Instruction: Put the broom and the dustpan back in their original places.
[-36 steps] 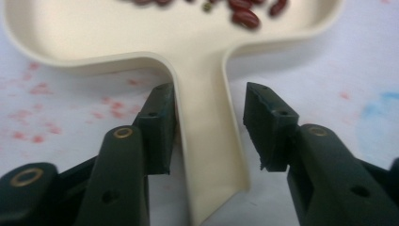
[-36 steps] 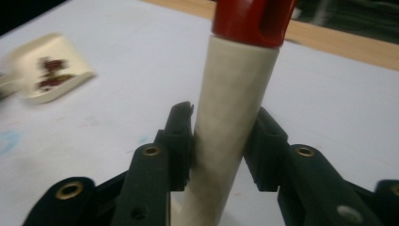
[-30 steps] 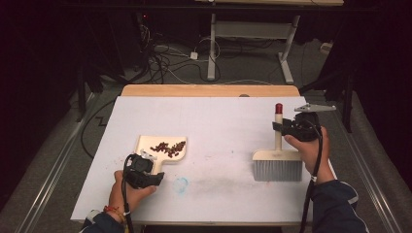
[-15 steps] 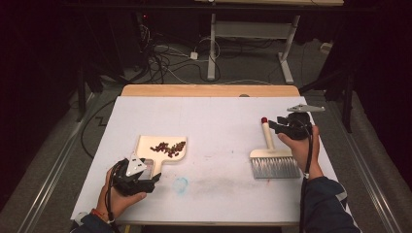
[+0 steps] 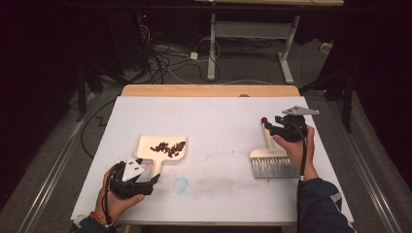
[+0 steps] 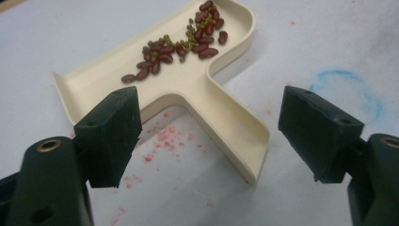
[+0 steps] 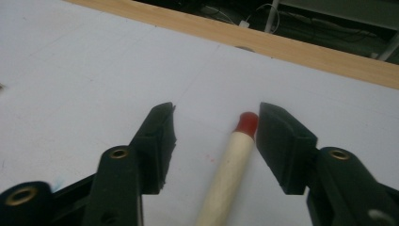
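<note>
In the high view, a cream dustpan [image 5: 163, 148] lies left of the middle of the white table [image 5: 214, 121], its handle pointing toward the lower edge of the frame. A small heap of dark red beans [image 5: 168, 148] with a few green ones sits in its tray. The left gripper [image 5: 154, 178] is in the lower left, just below the end of the dustpan's handle, held in the person's left hand [image 5: 119, 196].

In the left gripper view, the jaws stand wide apart and have just been opening. The dustpan's handle [image 6: 235, 127] runs down between them toward the lower middle of the frame, and neither pad touches it. The beans [image 6: 183, 42] are strung along the tray near the top of that frame. Pink smudges and a faint blue ring [image 6: 346, 89] mark the table beside the handle.

At the right of the high view lies a hand brush [image 5: 269, 158], grey bristles toward the bottom of the frame and its pale wooden handle pointing up to a red tip. The right gripper [image 5: 267, 127] sits at that handle's upper end, held in the right hand [image 5: 299, 148].

In the right gripper view, the jaws have just been opening and stand partly apart. The red-tipped brush handle [image 7: 230, 165] rises between them, close to the right-hand pad; it looks free of both pads, though the gap on that side is too slim to be sure.
</note>
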